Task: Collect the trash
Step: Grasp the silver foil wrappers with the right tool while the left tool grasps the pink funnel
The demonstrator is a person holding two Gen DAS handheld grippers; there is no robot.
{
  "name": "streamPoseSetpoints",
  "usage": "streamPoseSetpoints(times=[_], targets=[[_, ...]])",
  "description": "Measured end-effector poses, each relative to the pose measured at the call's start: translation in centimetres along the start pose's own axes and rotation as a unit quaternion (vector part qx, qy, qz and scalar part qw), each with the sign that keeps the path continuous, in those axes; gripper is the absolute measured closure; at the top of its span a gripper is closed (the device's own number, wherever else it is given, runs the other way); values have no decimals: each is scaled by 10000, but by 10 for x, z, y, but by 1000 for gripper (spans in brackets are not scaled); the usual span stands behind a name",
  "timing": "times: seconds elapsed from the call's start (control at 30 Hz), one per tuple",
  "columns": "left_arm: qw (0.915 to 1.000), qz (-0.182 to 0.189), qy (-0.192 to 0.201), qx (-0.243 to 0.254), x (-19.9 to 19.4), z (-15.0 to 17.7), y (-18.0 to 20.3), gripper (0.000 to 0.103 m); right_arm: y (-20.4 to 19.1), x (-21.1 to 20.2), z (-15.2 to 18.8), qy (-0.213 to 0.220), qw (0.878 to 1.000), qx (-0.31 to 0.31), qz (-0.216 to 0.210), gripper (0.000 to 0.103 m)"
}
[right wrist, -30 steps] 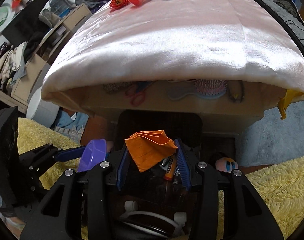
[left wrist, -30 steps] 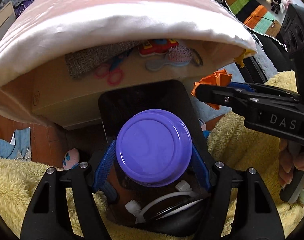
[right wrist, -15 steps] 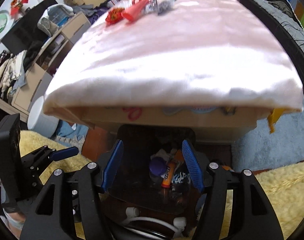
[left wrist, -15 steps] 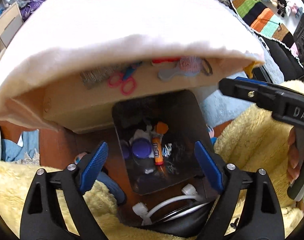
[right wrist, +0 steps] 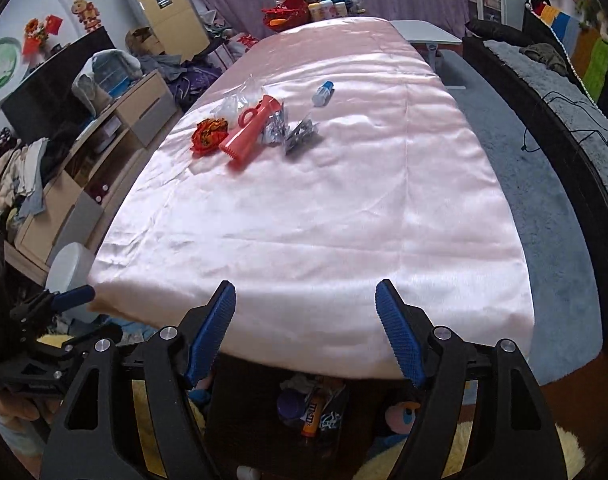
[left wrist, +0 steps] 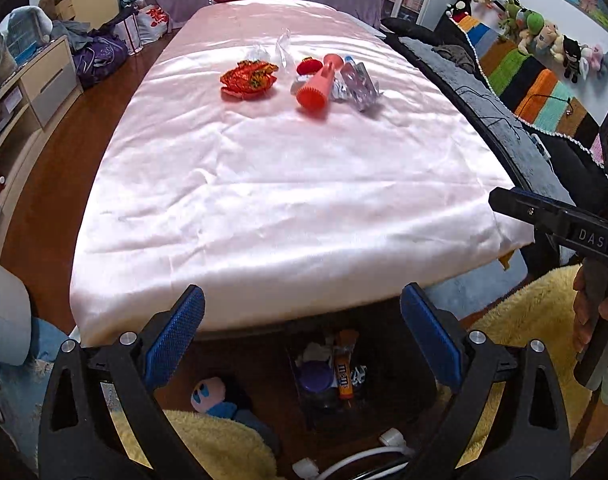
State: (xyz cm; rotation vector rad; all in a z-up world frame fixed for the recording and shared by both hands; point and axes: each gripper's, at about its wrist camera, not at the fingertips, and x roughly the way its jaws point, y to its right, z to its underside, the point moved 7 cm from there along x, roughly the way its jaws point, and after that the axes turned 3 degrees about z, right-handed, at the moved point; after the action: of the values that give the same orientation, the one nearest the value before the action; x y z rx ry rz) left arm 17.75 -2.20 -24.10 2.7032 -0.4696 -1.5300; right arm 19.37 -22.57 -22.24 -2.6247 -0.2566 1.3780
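Both claws are empty and spread wide right now: our left gripper [left wrist: 302,336] and right gripper [right wrist: 305,328] hang at the near edge of the pink-covered table [left wrist: 284,200], with the trash bin [left wrist: 331,396] sitting on the floor just below them.

What's left to grab lies straight ahead, well up the table toward the far end and a bit left of centre. The pile leans toward our left side, so we'd guess the left gripper is the closer one.

Counting what we see:
- one crumpled red wrapper [left wrist: 248,79]
- one coral plastic tube [left wrist: 317,86], long axis running roughly toward and away from us, open end facing us
- a bunch of silver foil wrappers [left wrist: 357,86], can't count them
- one clear plastic bag [right wrist: 236,100]
- one small blue-and-white bottle [right wrist: 323,93], off by itself on the right
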Motion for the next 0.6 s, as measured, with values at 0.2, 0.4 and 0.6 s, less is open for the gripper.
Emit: streamPoseSetpoints(times=[0.2,0.4,0.6], targets=[[9997,-142,175,2,8,-46,-13,10,-5,22,-37,69,9998,-166,70,30],[9994,-137,228,204,33,-87,-9,10,-14,53,-77,77,9998,-139,-114,45],[9994,-24,62,340,65,-109,-2,10,-22,98,-108,-220,9993,-42,-314,58]])
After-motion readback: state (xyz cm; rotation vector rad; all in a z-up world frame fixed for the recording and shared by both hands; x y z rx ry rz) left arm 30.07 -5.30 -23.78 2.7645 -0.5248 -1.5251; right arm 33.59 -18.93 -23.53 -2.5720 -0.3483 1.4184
